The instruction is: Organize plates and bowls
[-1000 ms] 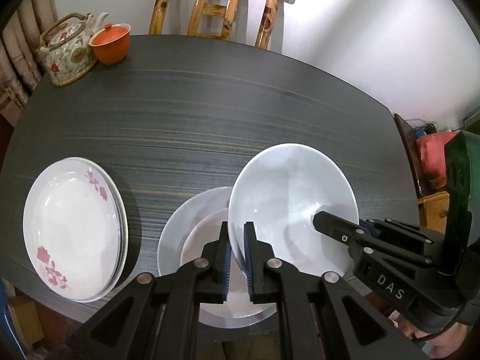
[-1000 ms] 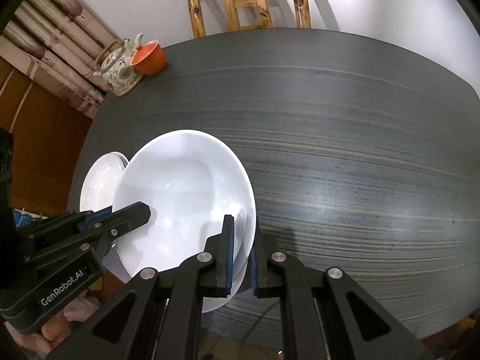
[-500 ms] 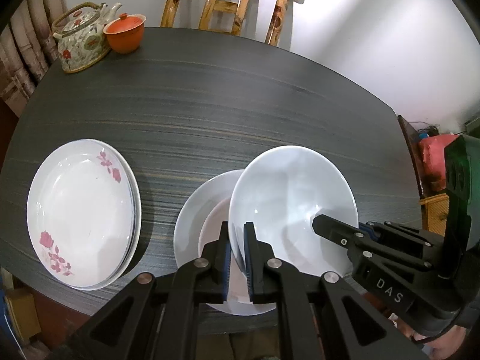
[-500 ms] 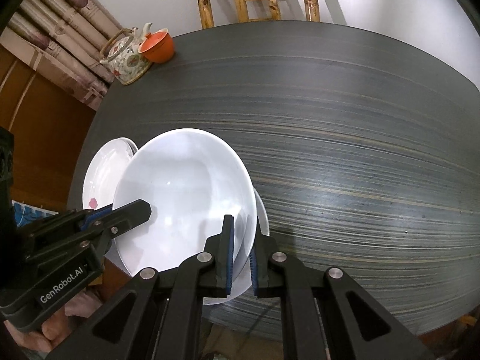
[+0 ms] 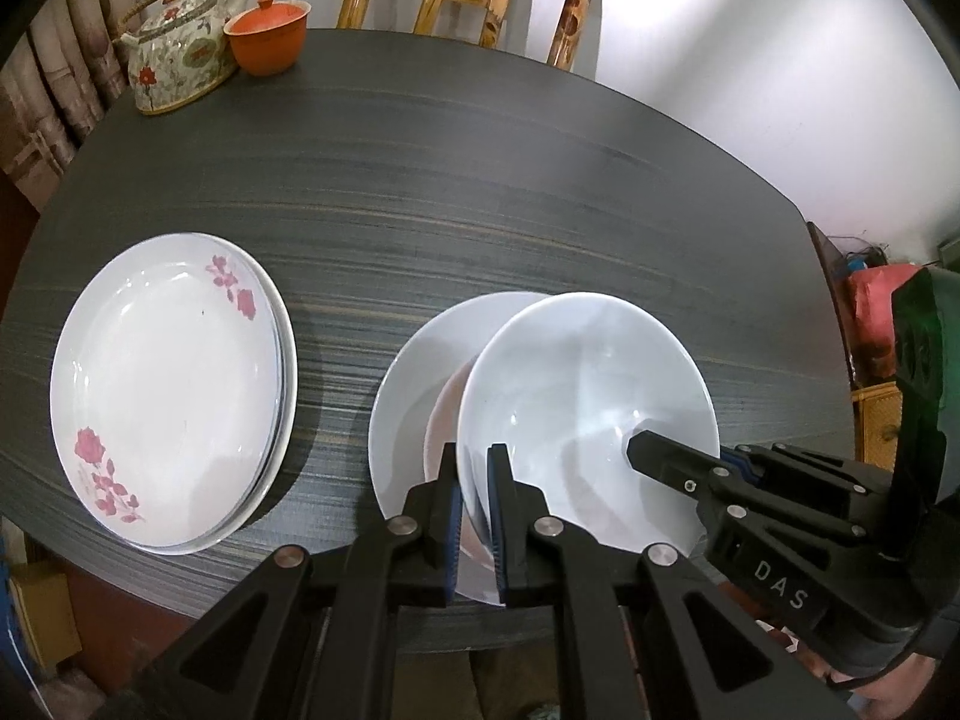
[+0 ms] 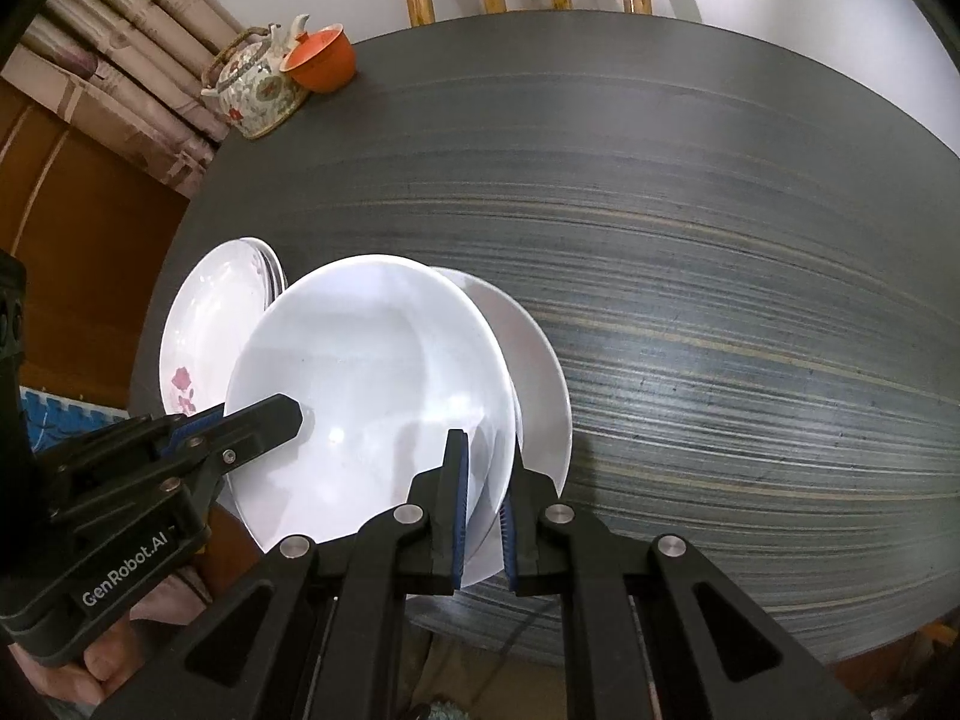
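a white bowl (image 5: 585,414) was held by its rim on two sides, the left gripper (image 5: 474,474) and the right gripper (image 6: 483,468) both clamped on it, likely to keep it level above the second bowl (image 5: 408,396) for nesting. the flowered plates (image 5: 168,390) lay beside; the table (image 5: 480,180) beyond lay bare, its near edge close.

A bowl (image 5: 585,414) is held above a second bowl (image 5: 408,396) that sits on the table (image 5: 480,192), overlapping its right part. The left gripper (image 5: 474,468) pinches its near-left rim; the right gripper (image 6: 483,462) pinches the opposite rim. Left of the bowls lies a stack of plates (image 5: 168,390). At the far left corner stand a teapot (image 5: 180,54) and, just right of it, a lidded cup (image 5: 268,39). A chair (image 5: 480,0) stands behind the table.
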Tool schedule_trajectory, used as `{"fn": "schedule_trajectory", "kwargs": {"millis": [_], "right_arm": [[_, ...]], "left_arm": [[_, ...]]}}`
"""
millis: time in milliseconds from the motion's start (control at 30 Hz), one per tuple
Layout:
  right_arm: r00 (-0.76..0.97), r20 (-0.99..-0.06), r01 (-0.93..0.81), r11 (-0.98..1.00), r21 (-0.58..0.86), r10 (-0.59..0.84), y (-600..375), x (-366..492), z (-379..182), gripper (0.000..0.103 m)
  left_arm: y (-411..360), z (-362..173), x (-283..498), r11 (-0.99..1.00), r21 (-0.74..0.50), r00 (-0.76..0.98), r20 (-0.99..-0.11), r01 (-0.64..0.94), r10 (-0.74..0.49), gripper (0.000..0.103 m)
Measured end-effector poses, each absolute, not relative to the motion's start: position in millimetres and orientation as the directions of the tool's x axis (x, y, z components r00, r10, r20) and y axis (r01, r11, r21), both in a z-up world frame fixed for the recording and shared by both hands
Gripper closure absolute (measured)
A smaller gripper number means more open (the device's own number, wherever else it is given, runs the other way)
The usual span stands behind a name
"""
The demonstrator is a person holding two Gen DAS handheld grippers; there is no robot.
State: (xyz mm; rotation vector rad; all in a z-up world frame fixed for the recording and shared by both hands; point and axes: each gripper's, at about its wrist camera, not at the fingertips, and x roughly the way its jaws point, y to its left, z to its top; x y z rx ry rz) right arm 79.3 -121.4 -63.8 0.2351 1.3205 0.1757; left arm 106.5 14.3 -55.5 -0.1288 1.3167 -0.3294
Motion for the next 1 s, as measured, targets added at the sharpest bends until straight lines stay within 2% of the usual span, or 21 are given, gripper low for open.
{"fn": "schedule_trajectory", "kwargs": {"millis": [1000], "right_arm": [[0.200,-0.946,0.013,0.965,0.262,0.254,-111,79,-77,0.090]], "left_arm": [[8,-66,104,0.962,-0.224,0.215,-0.943,0.155,-0.254,0.095]]}}
